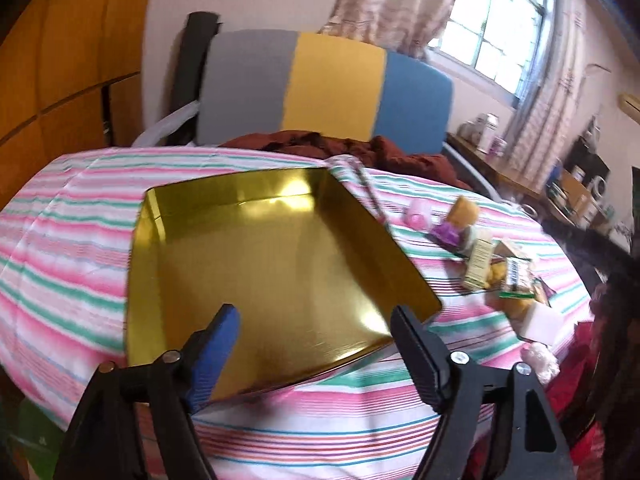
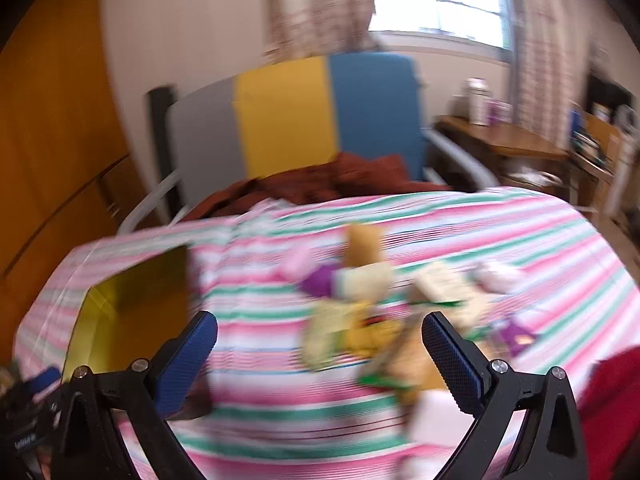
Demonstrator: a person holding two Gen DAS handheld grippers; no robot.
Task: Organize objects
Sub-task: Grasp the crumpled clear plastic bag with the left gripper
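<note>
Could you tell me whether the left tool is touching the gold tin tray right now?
Cannot tell. In the left wrist view the open left tool overlaps the near edge of the gold tin tray, but the angle hides whether a gap remains.

Striped bed [image 1: 80, 240] carries gold tin tray [image 1: 280, 264], empty, toward left edge; cluster of small packets [image 1: 492, 264] near right edge; dark red cloth [image 1: 360, 148] at far edge.

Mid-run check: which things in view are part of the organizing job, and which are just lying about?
Job: gold tin tray, pile of small packets and boxes, both open grippers, left and right.
Lying about: striped chair back, maroon cloth, wooden desk.
</note>
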